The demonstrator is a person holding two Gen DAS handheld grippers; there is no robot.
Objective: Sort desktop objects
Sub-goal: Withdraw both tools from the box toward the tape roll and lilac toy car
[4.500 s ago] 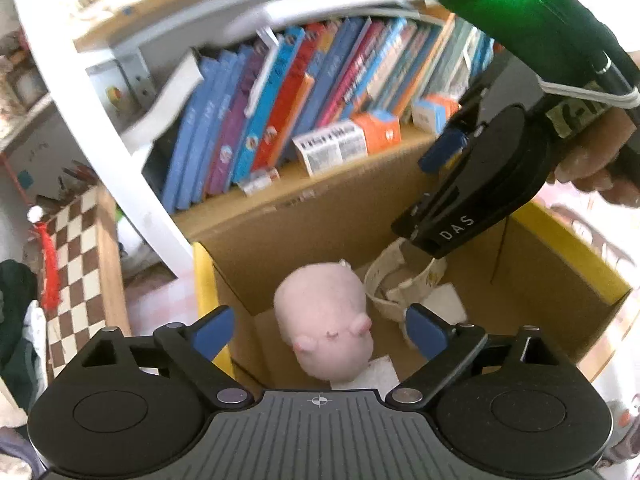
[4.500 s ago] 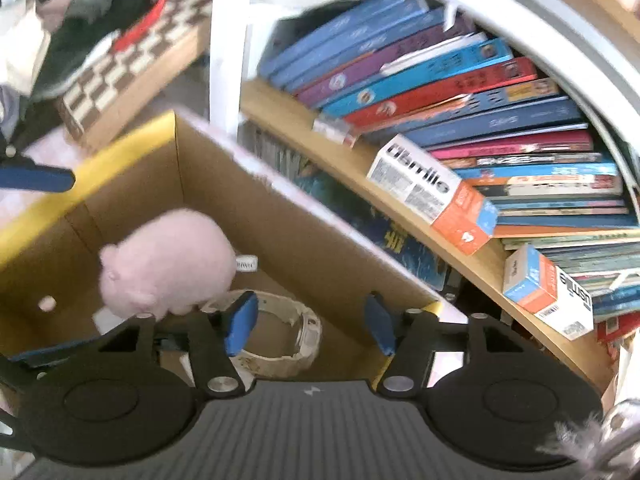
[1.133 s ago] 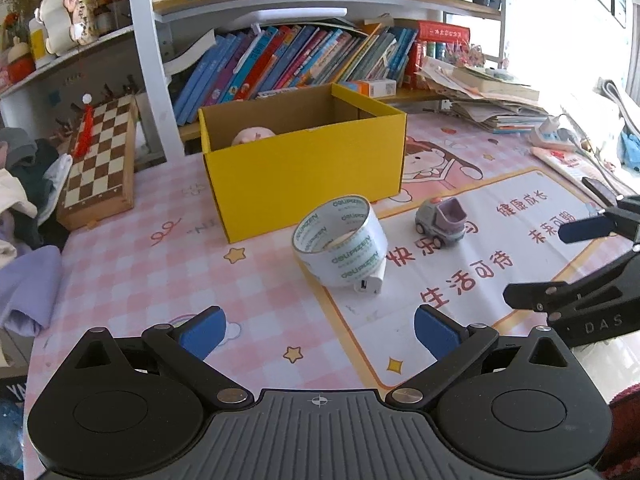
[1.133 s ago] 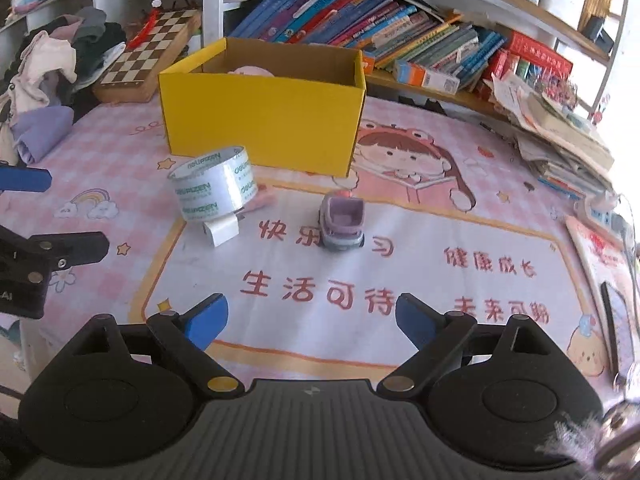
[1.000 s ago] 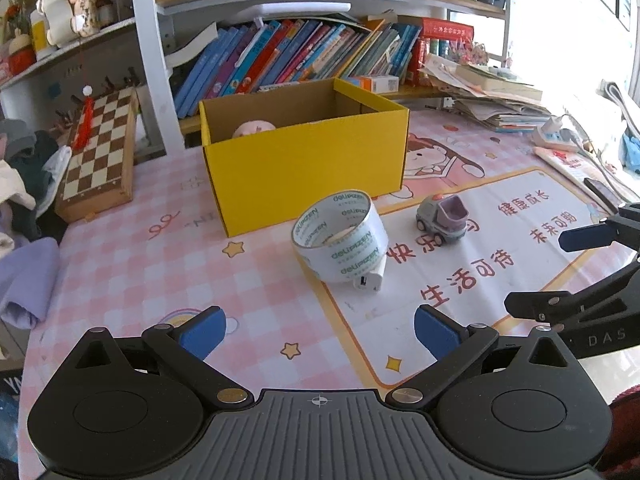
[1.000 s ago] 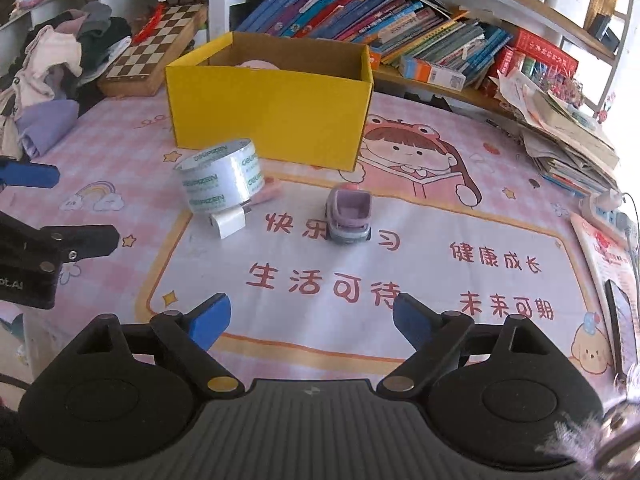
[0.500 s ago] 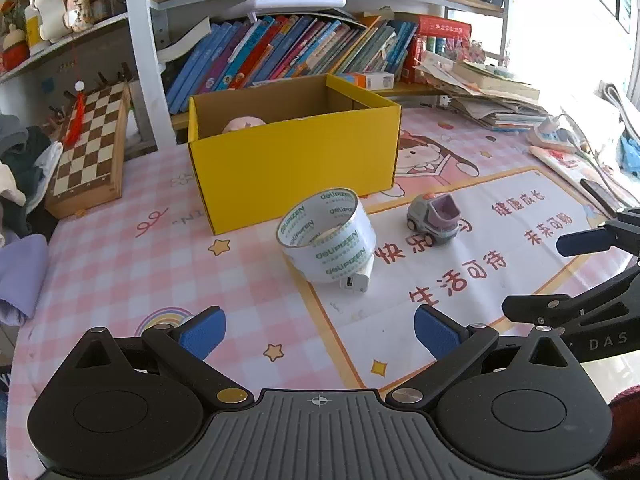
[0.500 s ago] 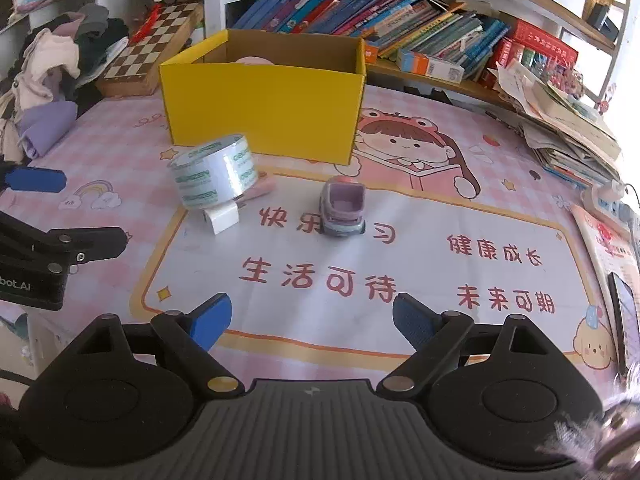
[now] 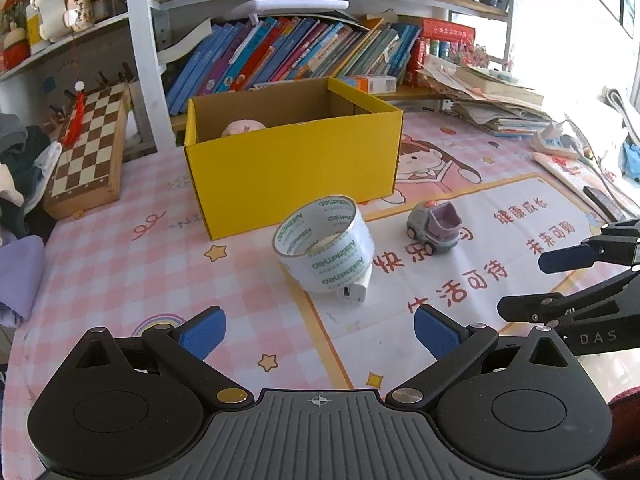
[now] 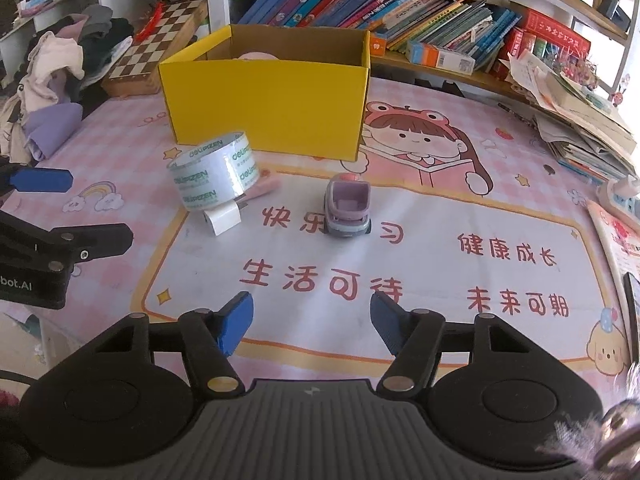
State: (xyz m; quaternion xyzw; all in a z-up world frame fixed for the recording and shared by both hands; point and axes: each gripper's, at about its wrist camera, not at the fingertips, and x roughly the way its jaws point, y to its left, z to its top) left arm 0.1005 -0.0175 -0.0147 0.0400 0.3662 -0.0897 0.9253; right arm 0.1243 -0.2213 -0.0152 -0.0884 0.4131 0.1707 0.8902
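Observation:
A yellow cardboard box (image 9: 296, 172) stands on the desk with a pink plush toy (image 9: 243, 128) inside. A clear tape roll (image 9: 325, 245) leans on a small white block (image 9: 353, 291) in front of the box. A grey and purple toy car (image 9: 434, 227) sits to the right of the roll. My left gripper (image 9: 318, 330) is open and empty, near the front edge, facing the roll. My right gripper (image 10: 311, 320) is open and empty, facing the toy car (image 10: 347, 210). The box (image 10: 267, 106), the roll (image 10: 214, 176) and the block (image 10: 222, 218) also show in the right wrist view.
A pink printed mat (image 10: 400, 264) covers the desk. A chessboard (image 9: 86, 152) and a pile of clothes (image 10: 52, 76) lie at the left. A bookshelf (image 9: 304, 56) runs behind the box. Stacked papers (image 9: 488, 108) lie at the back right. A pink pen-like object (image 10: 262, 190) lies by the roll.
Both grippers pulled back from inside the box 4.5 s ago to the near side of the desk. Over the last second the views shifted only slightly. Both stay open.

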